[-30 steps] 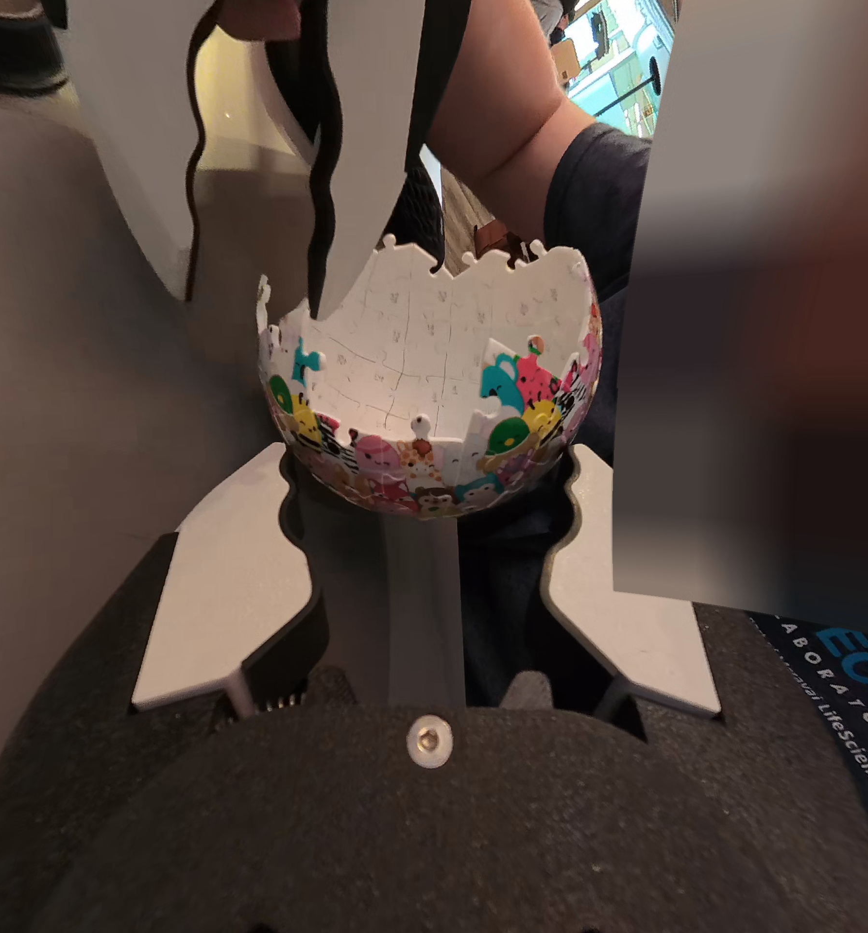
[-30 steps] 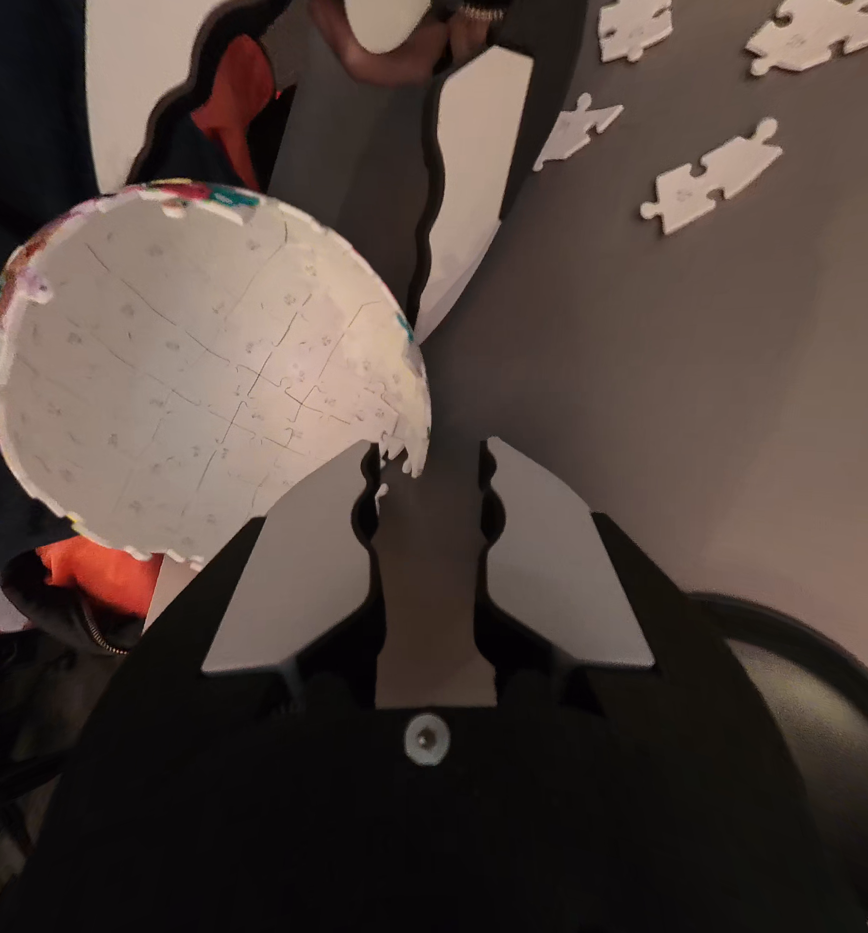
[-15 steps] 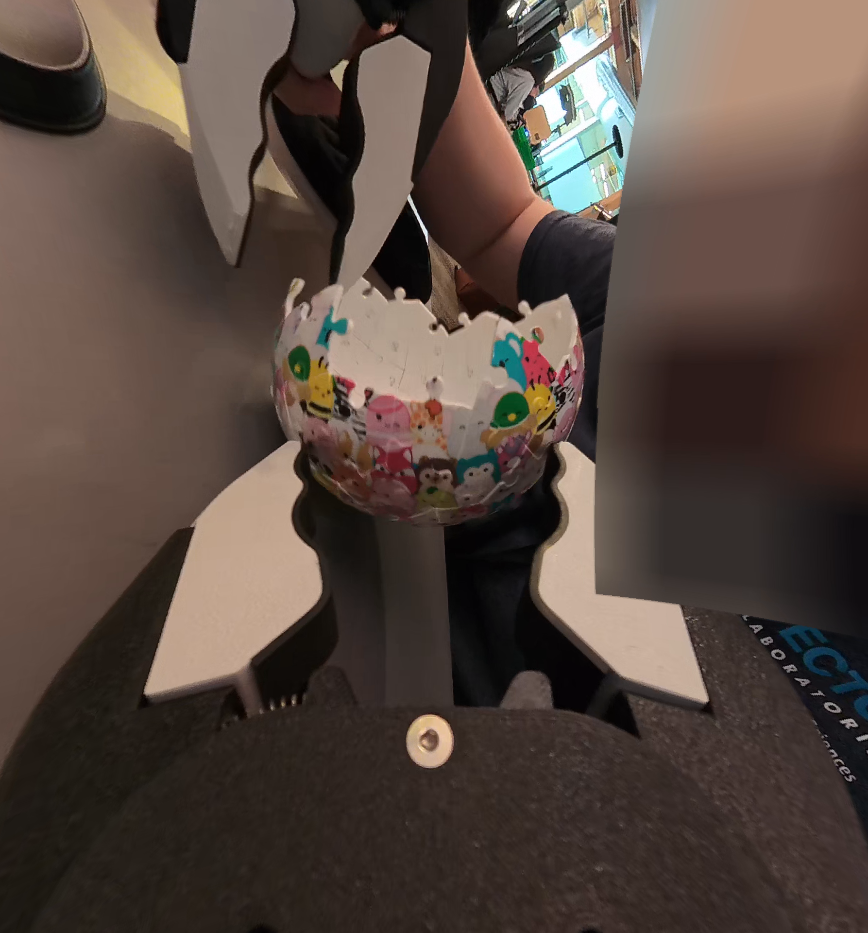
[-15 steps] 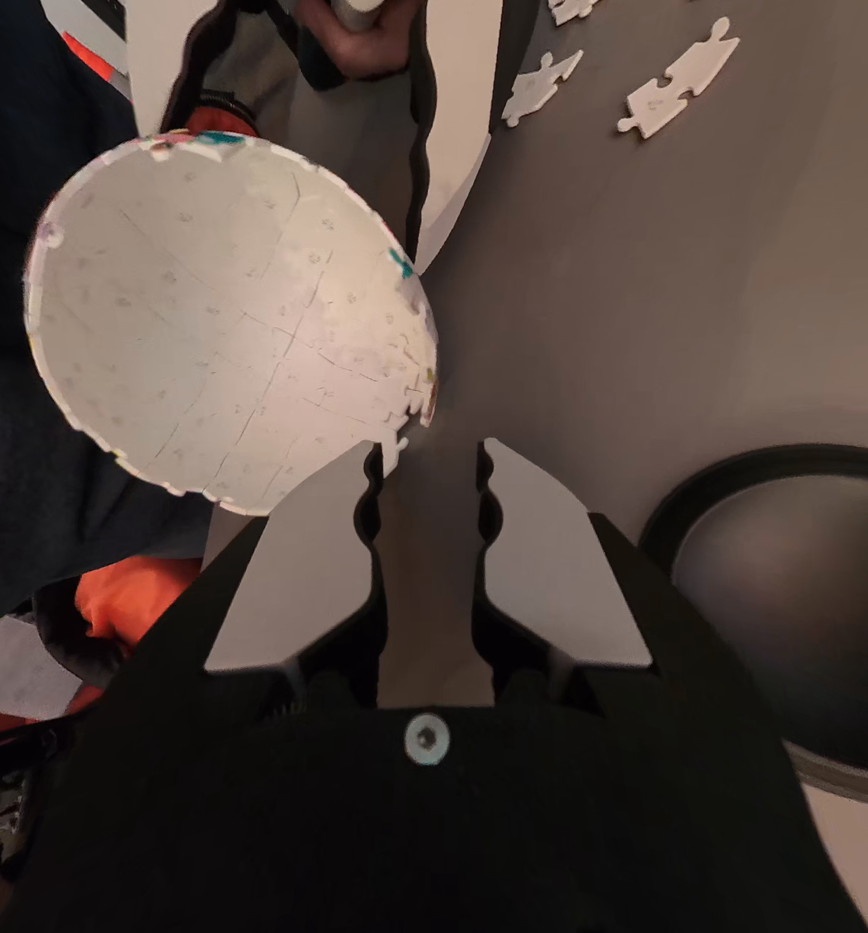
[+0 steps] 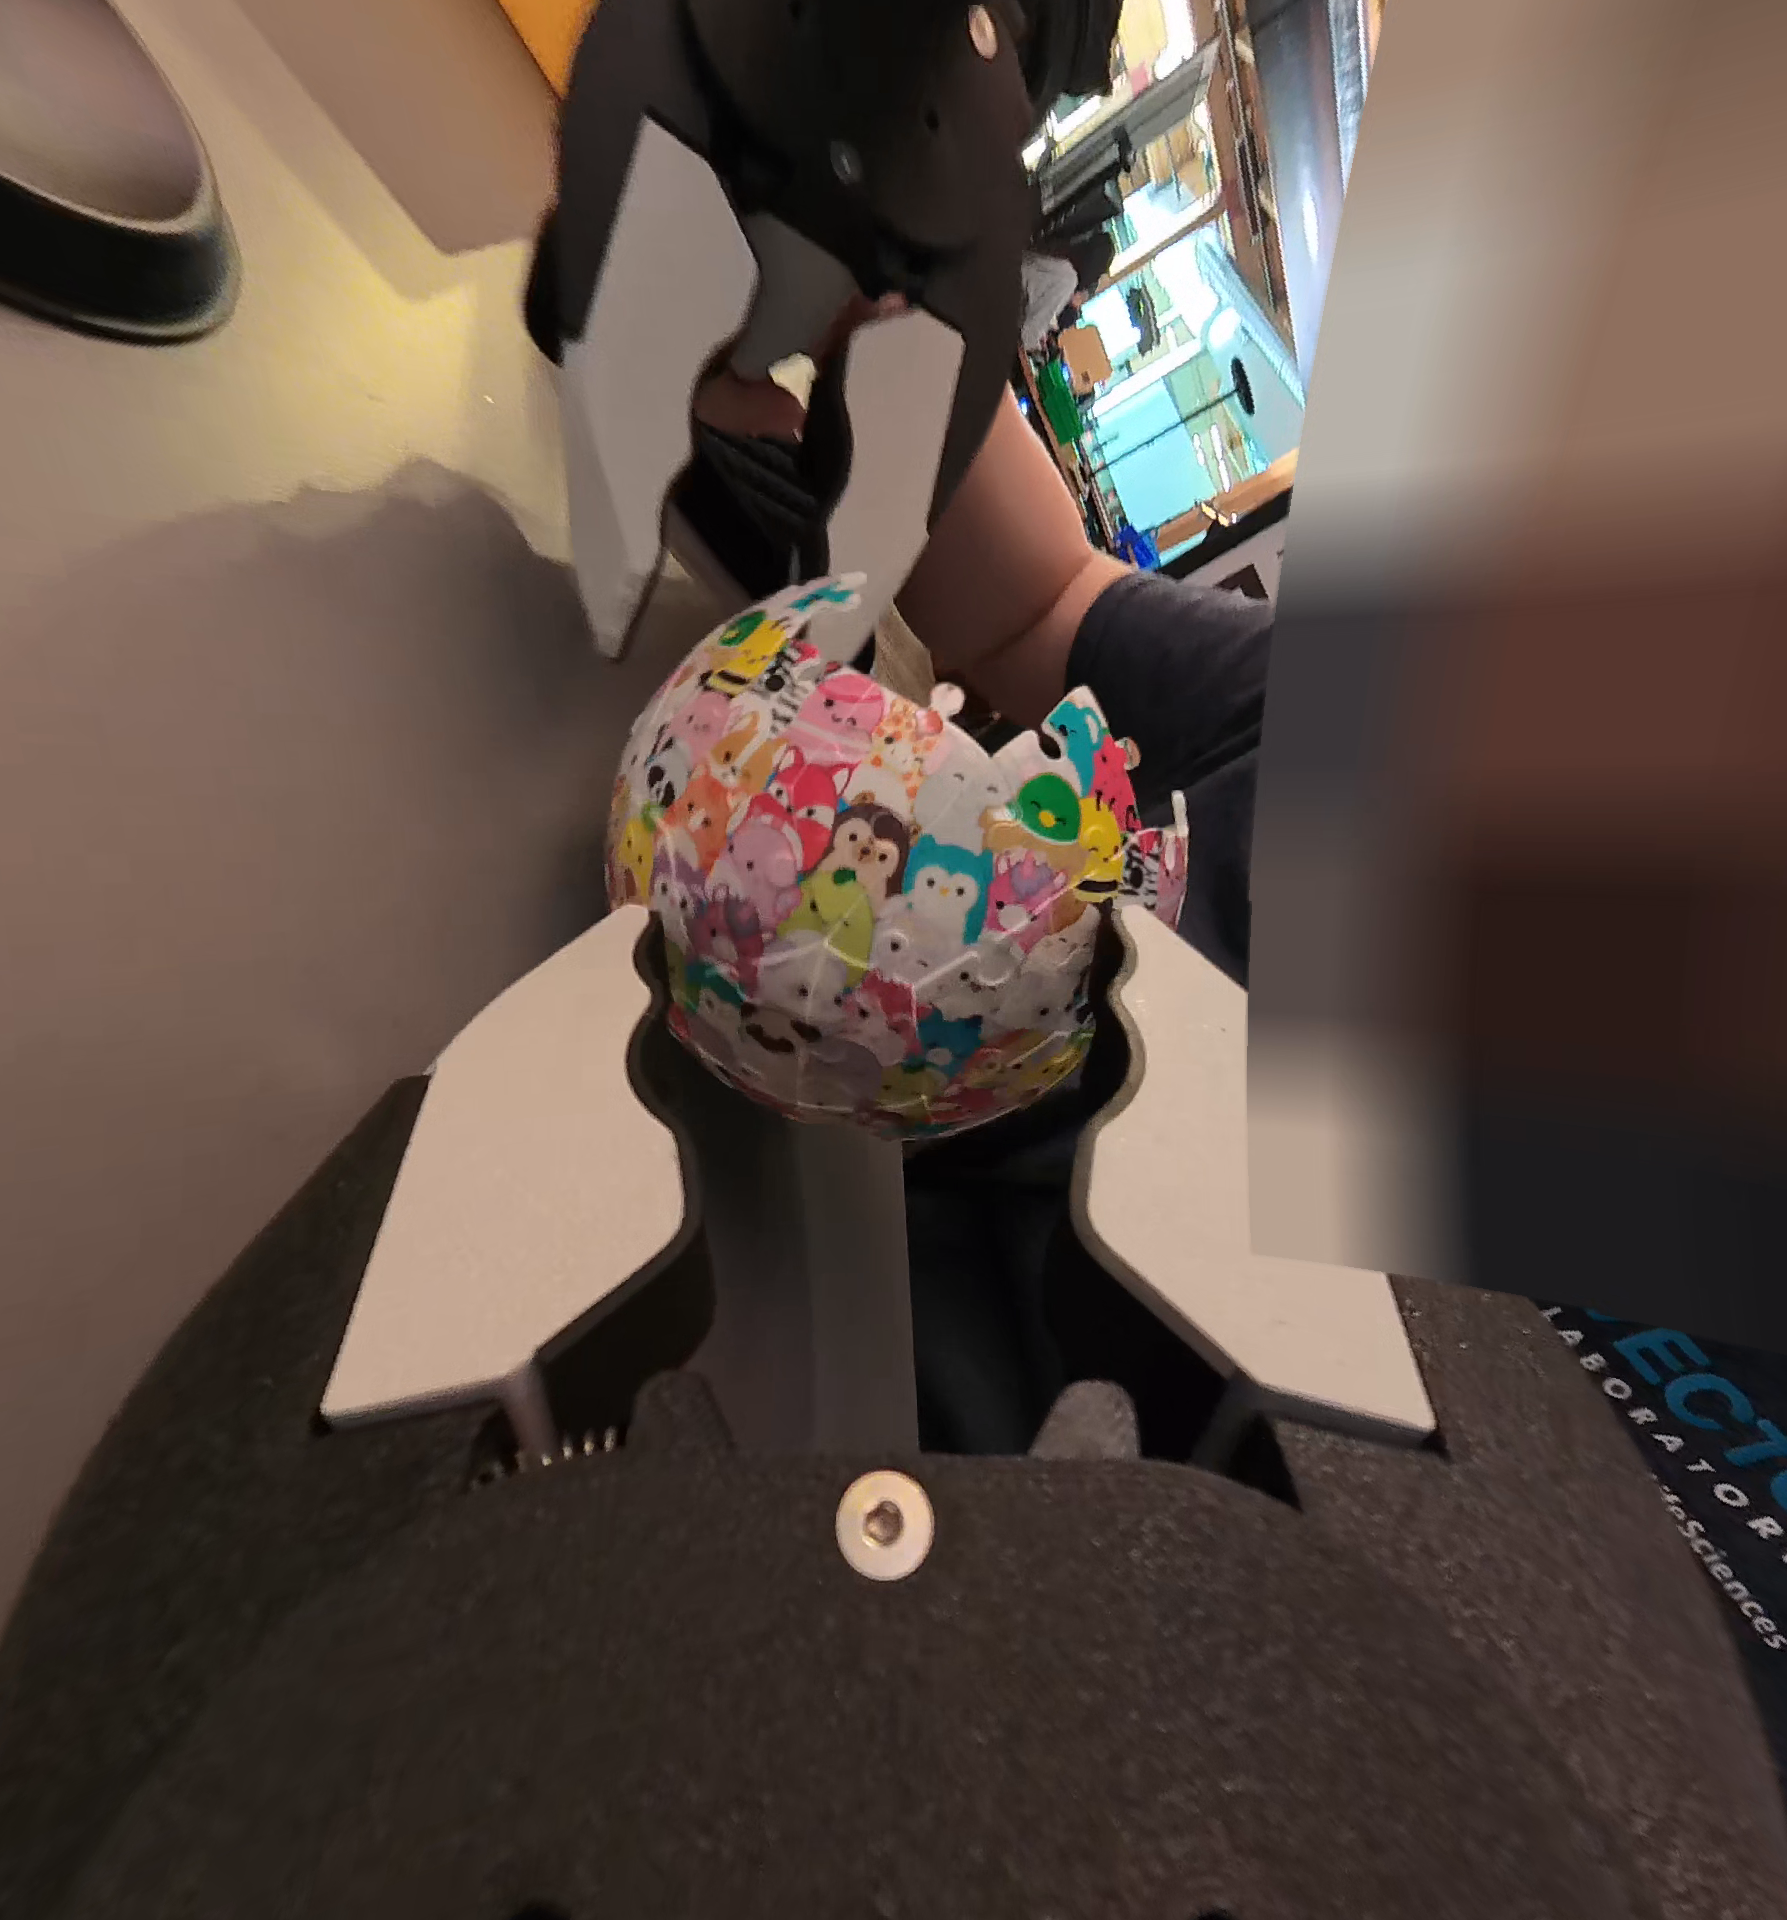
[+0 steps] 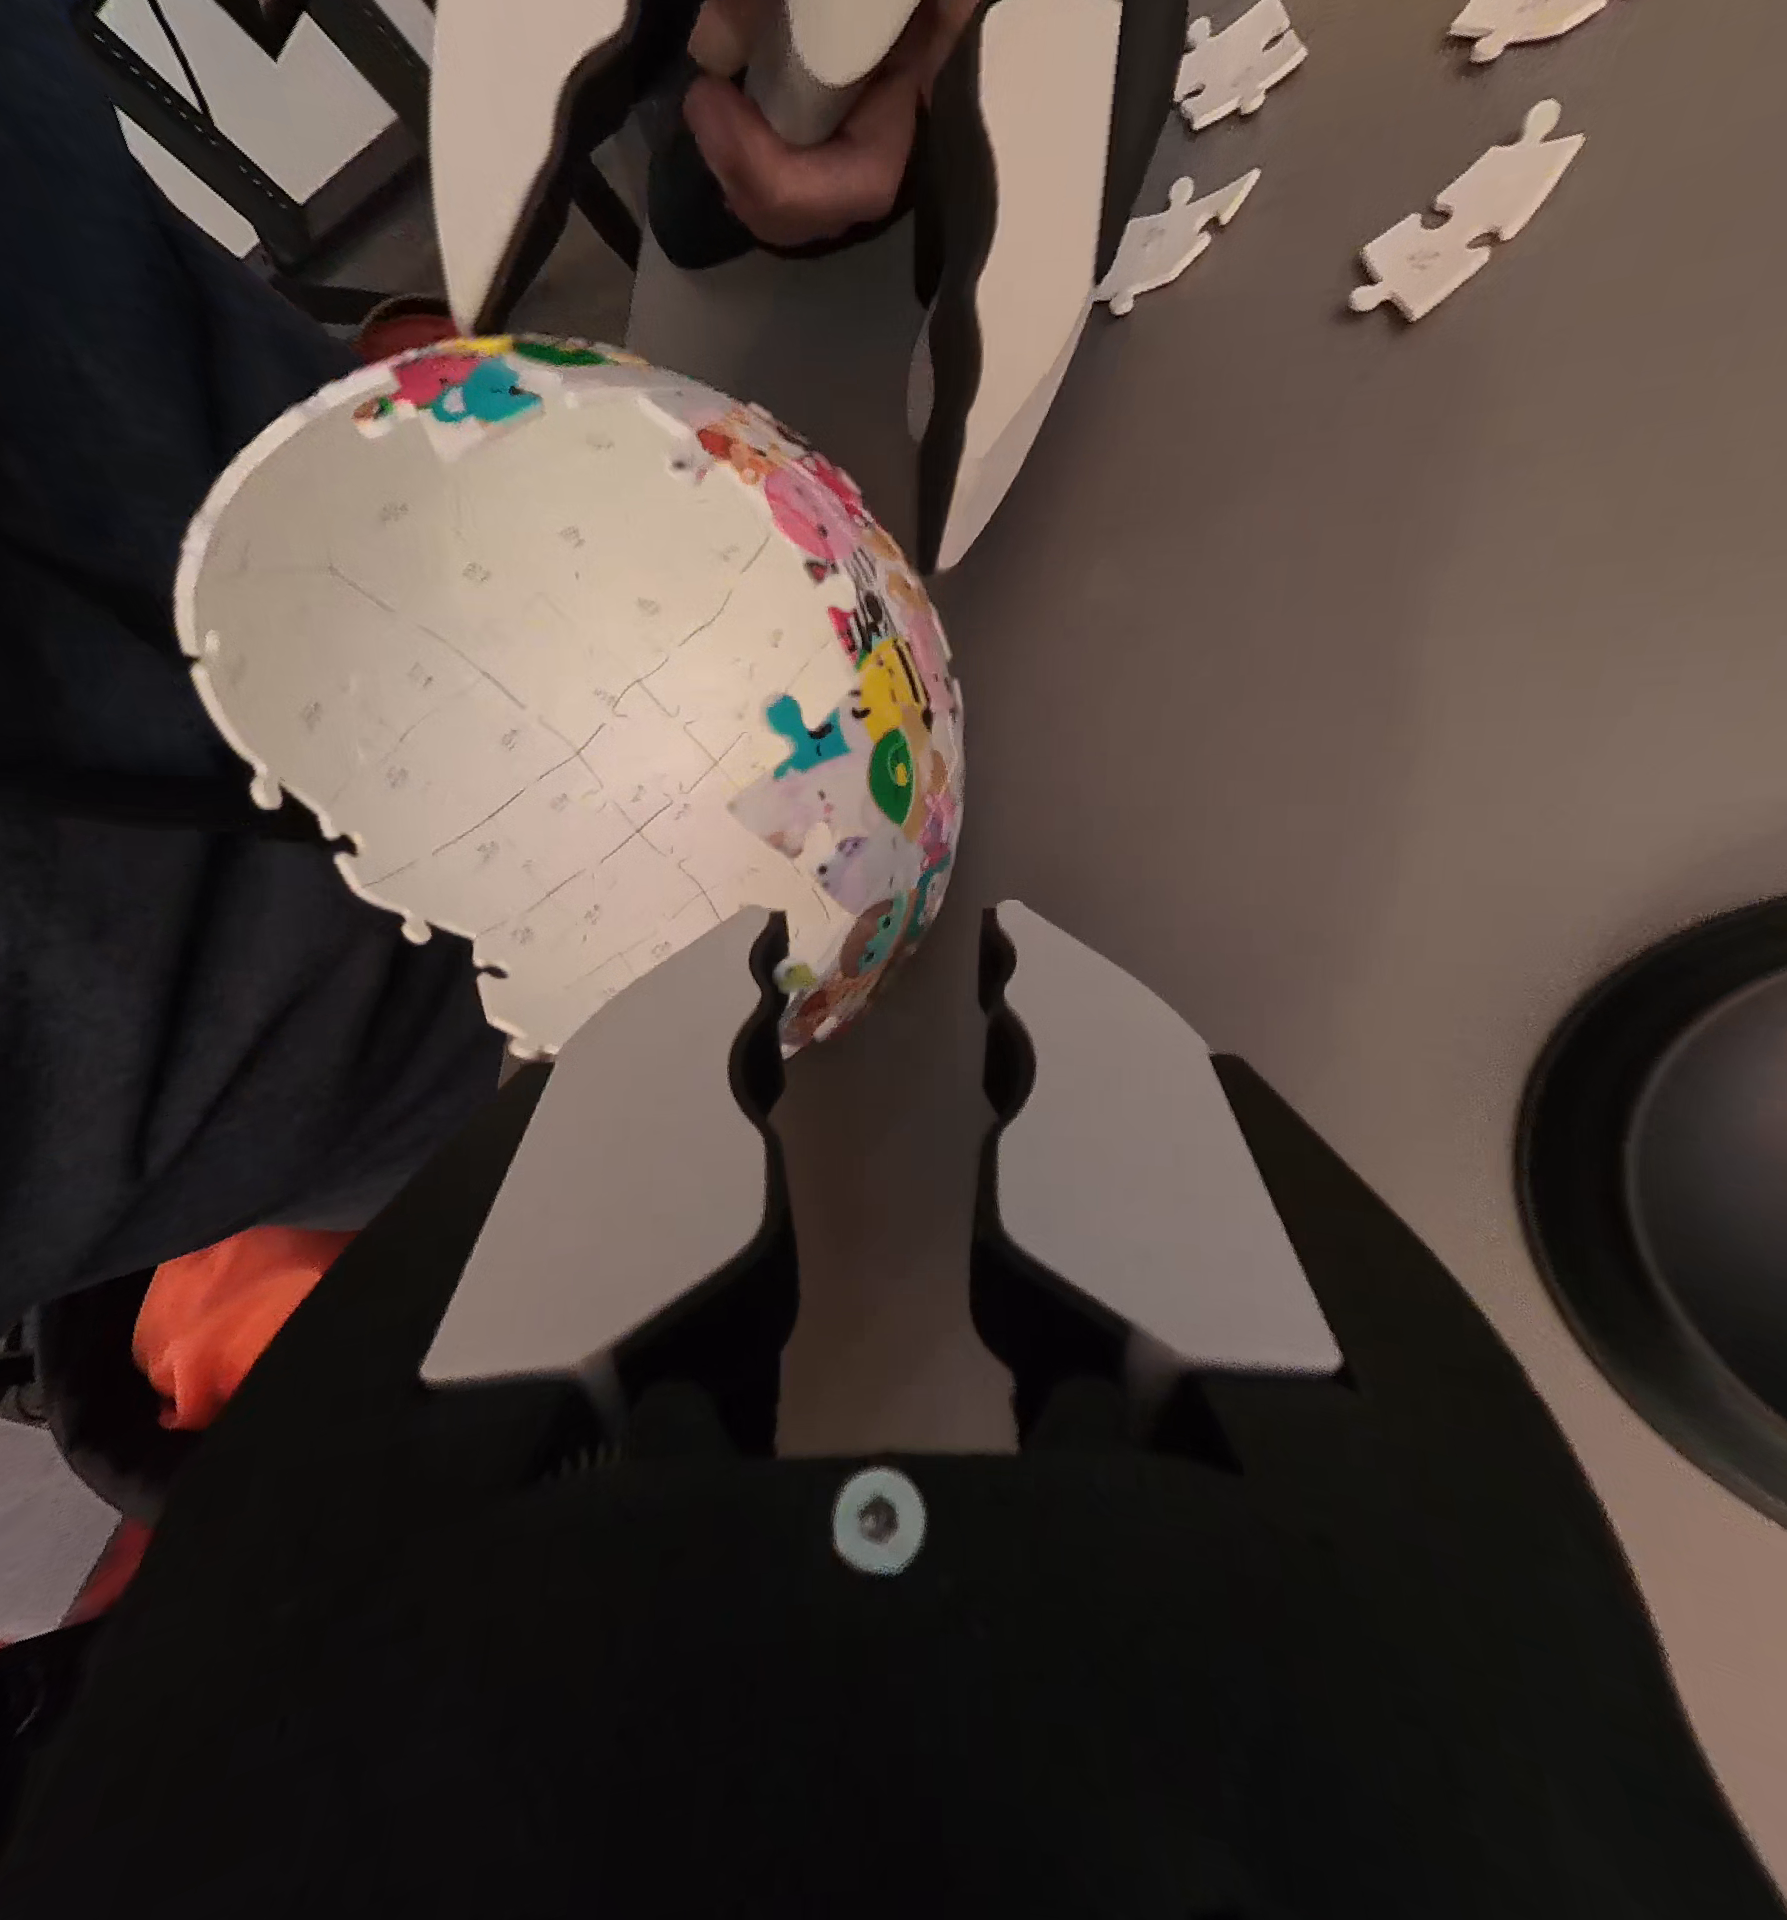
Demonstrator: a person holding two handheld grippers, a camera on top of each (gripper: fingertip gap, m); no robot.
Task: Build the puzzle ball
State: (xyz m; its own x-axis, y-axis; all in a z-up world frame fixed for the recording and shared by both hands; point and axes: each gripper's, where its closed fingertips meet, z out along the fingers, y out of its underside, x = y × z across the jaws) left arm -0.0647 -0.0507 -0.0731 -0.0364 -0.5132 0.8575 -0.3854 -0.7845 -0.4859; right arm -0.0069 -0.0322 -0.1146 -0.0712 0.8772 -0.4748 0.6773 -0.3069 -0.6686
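Puzzle ball, jagged-rimmed, clamped in left hand-held gripper.

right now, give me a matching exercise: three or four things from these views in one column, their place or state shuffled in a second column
Things:
1. colourful half-built puzzle ball
2. left gripper
3. right gripper
4. loose white puzzle pieces

States:
A. open, holding nothing
B. lying flat on the grey table
C. shut on the ball
D. an open shell, white inside

Pairs: 1-D, 2-C, 3-A, 4-B
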